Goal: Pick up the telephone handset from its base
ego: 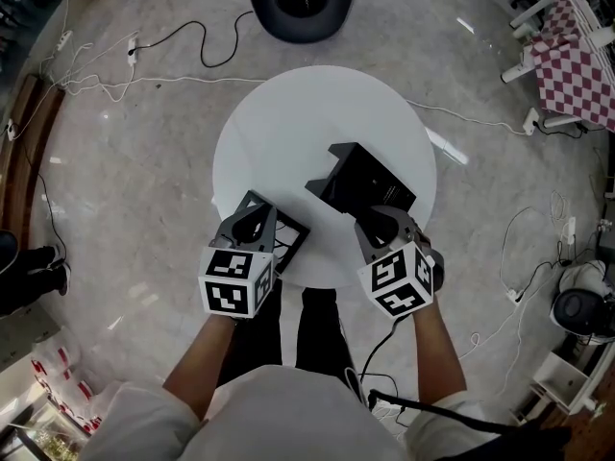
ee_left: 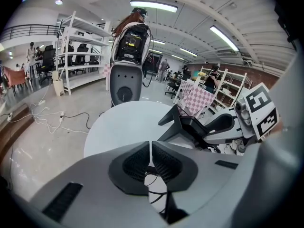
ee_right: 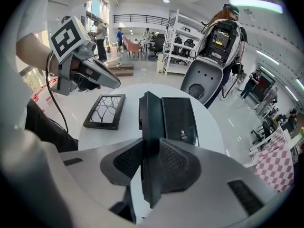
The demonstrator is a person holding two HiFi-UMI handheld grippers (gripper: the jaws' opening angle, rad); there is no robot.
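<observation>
Right gripper (ee_right: 151, 164) has its jaws clamped on the near end of the handset (ee_right: 151, 120). Its long axis runs straight ahead, beside the base (ee_right: 179, 120) on the bench (ee_right: 107, 137). Left gripper (ee_left: 151, 161), jaws closed and empty, is farther off.

Overhead plus gripper-level; shared table (ego: 317, 104)

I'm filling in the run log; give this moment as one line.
right gripper: shut on handset | handset: on edge, beside base | left gripper: shut, empty, by frame

Frame (ego: 291, 239) partly under left tongs (ego: 252, 207); handset (ee_right: 151, 120) end under right tongs (ego: 382, 224).
</observation>
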